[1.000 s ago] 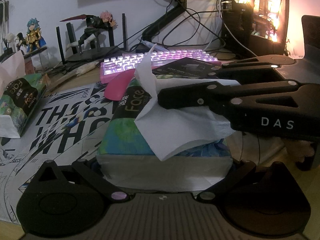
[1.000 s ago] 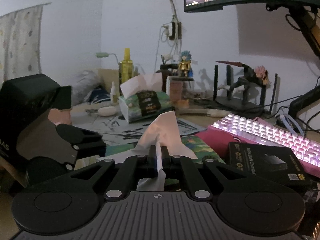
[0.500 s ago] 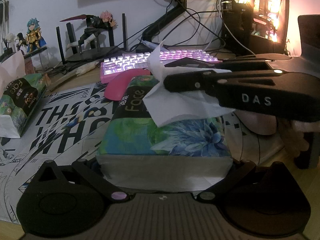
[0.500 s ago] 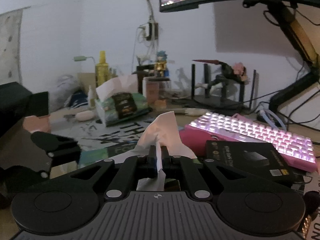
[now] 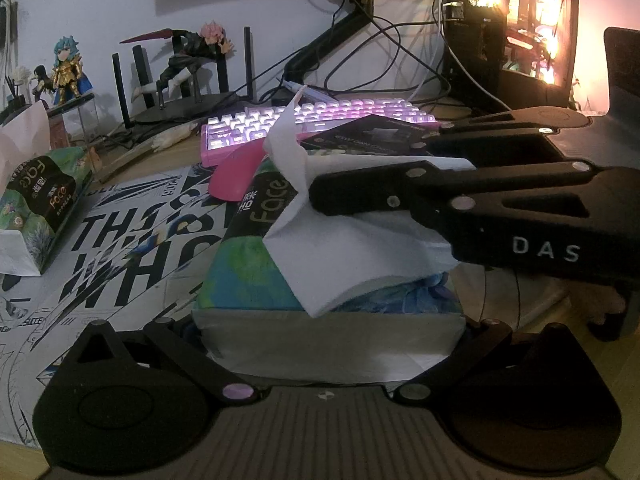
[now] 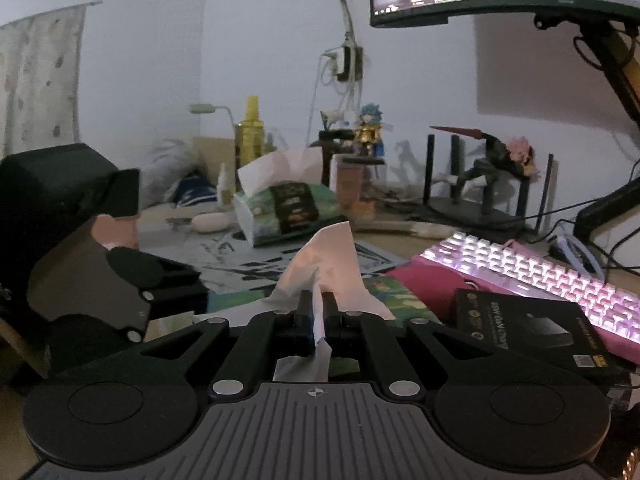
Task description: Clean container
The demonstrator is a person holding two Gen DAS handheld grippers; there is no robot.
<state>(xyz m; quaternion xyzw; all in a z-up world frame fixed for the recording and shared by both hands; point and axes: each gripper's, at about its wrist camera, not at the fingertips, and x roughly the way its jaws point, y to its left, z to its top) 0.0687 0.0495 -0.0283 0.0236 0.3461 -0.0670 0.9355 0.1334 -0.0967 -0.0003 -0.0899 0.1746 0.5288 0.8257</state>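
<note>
Pack (image 5: 280,248) label "Face" | right gripper (image 6: 316,312) "DAS", pinching tissue (image 5: 352,252)

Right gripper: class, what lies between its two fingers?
A white tissue, pinched in the right gripper, shown in the right wrist view, above the tissue pack.

Backlit pink keyboard (image 5: 316,124), two figurines (image 6: 370,132)

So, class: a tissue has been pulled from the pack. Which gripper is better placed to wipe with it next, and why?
Right. The right gripper already has its jaws shut on the tissue, above the tissue pack. The left gripper has its jaws spread on either side of the pack, so it probably steadies it.
</note>
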